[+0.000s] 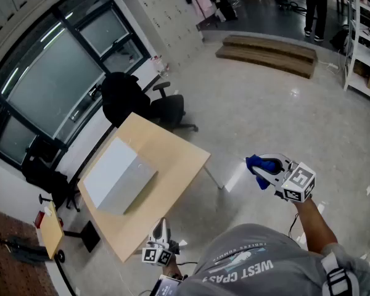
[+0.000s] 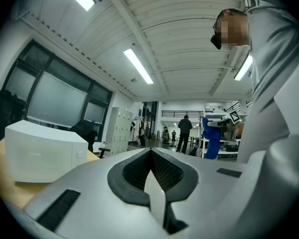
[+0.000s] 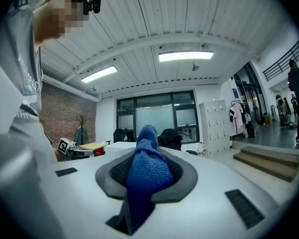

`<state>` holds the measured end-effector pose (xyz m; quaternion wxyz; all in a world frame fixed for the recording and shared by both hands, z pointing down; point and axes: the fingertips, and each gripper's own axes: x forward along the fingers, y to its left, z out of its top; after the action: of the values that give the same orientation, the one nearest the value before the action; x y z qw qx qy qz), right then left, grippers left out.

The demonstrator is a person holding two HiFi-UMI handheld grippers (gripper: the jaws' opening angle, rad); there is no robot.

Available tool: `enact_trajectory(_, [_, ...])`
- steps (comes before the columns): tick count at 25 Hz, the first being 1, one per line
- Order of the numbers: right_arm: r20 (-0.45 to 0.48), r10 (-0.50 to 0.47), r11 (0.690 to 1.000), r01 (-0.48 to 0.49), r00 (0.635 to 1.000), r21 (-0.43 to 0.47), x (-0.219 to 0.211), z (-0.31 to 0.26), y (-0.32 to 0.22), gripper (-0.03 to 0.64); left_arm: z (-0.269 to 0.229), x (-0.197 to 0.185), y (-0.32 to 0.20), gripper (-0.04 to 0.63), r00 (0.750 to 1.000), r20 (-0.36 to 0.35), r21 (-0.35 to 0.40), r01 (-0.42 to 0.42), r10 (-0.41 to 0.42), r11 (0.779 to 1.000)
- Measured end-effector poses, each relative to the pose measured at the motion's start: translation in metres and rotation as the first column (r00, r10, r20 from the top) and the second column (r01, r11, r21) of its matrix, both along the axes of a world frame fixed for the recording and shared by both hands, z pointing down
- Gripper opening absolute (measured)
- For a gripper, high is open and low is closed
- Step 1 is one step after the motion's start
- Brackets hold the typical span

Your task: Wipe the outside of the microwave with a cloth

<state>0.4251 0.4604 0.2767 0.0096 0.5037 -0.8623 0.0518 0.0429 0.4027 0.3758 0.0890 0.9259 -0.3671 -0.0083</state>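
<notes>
The right claw (image 3: 149,158) was clenched on the blue cloth (image 3: 144,183), with a fold standing proud of its tips. The left claw (image 2: 151,156) was clenched on nothing. The microwave (image 1: 118,176) sat on the table (image 1: 179,156), well apart from both claws and ahead-left of the right one. Best, I judged, to keep the grip firm, close in, and lead with that fold so only cloth met the casing.
</notes>
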Motion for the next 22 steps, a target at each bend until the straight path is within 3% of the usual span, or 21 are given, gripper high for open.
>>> enact_trajectory(4, [0.021, 0.061, 0.998, -0.061, 0.998, 0.001, 0.056, 0.011, -0.002, 0.083, -0.005, 0.054, -0.024, 0.023, 0.999, -0.021, 0.027, -0.041, 0.041, 0.999])
enact_trajectory(9, [0.051, 0.007, 0.999, -0.004, 0.999, -0.053, 0.085, 0.044, -0.012, 0.083, 0.002, 0.071, 0.002, 0.023, 0.999, 0.005, 0.01, 0.034, -0.034, 0.999])
enact_trajectory(16, [0.058, -0.129, 0.989, 0.133, 0.99, -0.069, 0.053, 0.065, -0.042, 0.083, 0.026, 0.046, 0.038, 0.023, 0.989, 0.043, -0.042, 0.142, -0.14, 0.989])
enact_trajectory(22, [0.077, -0.196, 0.976, 0.202, 0.978, -0.086, 0.006, 0.074, -0.065, 0.083, 0.031, 0.012, 0.045, 0.023, 0.981, 0.052, -0.044, 0.189, -0.187, 0.981])
